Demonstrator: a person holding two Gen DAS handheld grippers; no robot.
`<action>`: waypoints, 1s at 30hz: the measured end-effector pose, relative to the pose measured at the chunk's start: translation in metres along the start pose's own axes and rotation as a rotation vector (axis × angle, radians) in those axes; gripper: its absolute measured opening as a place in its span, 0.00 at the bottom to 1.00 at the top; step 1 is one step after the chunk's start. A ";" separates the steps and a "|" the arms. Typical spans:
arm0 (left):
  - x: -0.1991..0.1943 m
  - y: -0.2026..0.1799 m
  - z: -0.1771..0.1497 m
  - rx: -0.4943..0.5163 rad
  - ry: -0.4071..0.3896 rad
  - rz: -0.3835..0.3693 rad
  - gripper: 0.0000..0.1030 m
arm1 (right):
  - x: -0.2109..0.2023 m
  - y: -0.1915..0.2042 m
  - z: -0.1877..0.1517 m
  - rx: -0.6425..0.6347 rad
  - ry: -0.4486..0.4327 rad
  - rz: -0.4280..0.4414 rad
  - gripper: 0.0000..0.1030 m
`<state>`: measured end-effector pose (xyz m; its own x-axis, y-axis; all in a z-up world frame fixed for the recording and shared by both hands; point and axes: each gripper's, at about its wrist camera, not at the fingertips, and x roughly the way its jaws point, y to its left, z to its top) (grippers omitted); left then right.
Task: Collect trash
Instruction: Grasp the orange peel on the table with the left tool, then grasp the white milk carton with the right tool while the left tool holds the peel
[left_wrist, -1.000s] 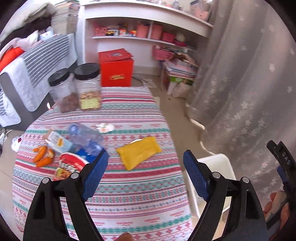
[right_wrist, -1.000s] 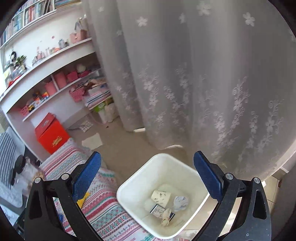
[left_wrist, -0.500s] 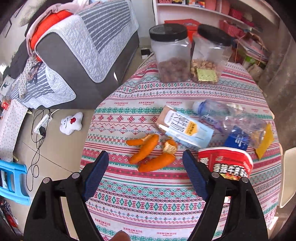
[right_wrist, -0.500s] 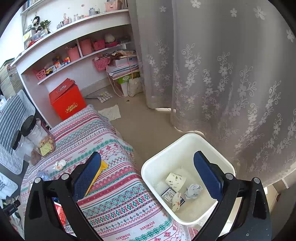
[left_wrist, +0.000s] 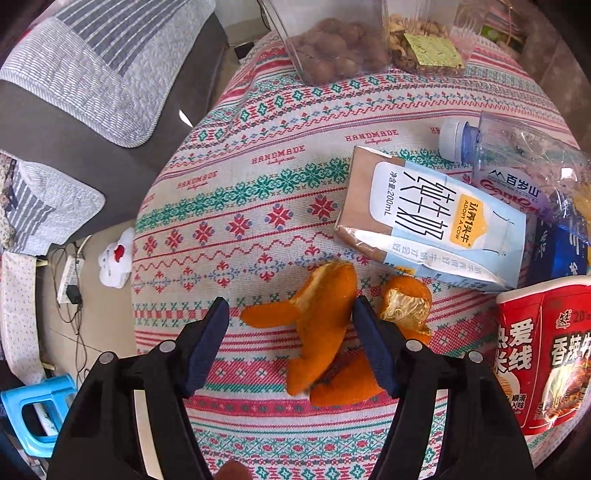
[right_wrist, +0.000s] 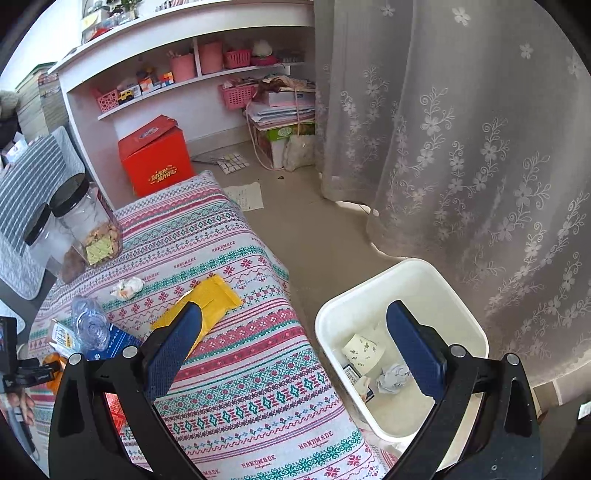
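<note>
In the left wrist view, the far left holds a grey sofa (left_wrist: 85, 122) with a striped cover, and a blue stool (left_wrist: 33, 413) sits in the lower left corner. The round table (left_wrist: 258, 192) with its red and green patterned cloth fills the middle. At the bottom, the left gripper (left_wrist: 290, 325) points down at the orange peel (left_wrist: 321, 325). Its jaws are spread apart and have just been closing. The long piece of peel lies between them, but the pads do not press on it. A second piece of peel (left_wrist: 406, 306) sits just right of the right finger. Right of the middle lies a milk carton (left_wrist: 436, 221) on its side, with a clear plastic bottle (left_wrist: 517, 162) above it. A red noodle cup (left_wrist: 546, 350) lies at the right edge. Two clear jars (left_wrist: 369, 40) of snacks stand at the top.

In the right wrist view, the jars (right_wrist: 88, 225) are at the left, and a small crumpled paper (right_wrist: 127, 288) lies on the cloth. A yellow packet (right_wrist: 210, 299) lies left of the middle, partly behind the left finger. The right gripper (right_wrist: 293, 343) is at the bottom, spread wide and holding nothing. The white bin (right_wrist: 406, 284) stands on the floor at the lower right, with a paper cup (right_wrist: 364, 354) and a paper ball (right_wrist: 393, 376) inside. A flowered curtain (right_wrist: 461, 129) hangs on the right.
</note>
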<state>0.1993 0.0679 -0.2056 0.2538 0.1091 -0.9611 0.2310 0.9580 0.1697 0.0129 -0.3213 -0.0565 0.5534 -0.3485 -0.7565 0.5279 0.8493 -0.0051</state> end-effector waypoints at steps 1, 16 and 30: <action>0.003 0.000 0.001 0.003 0.009 -0.017 0.66 | 0.001 0.002 0.000 -0.005 0.002 -0.002 0.93; -0.114 0.070 -0.070 -0.523 -0.207 -0.142 0.17 | -0.022 0.060 -0.013 -0.052 0.080 0.328 0.93; -0.231 0.094 -0.160 -0.703 -0.575 -0.243 0.20 | -0.010 0.342 -0.030 -0.833 0.245 0.506 0.90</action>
<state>0.0122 0.1754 -0.0029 0.7413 -0.0831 -0.6660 -0.2339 0.8981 -0.3724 0.1681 -0.0156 -0.0701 0.3911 0.1417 -0.9094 -0.4033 0.9146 -0.0310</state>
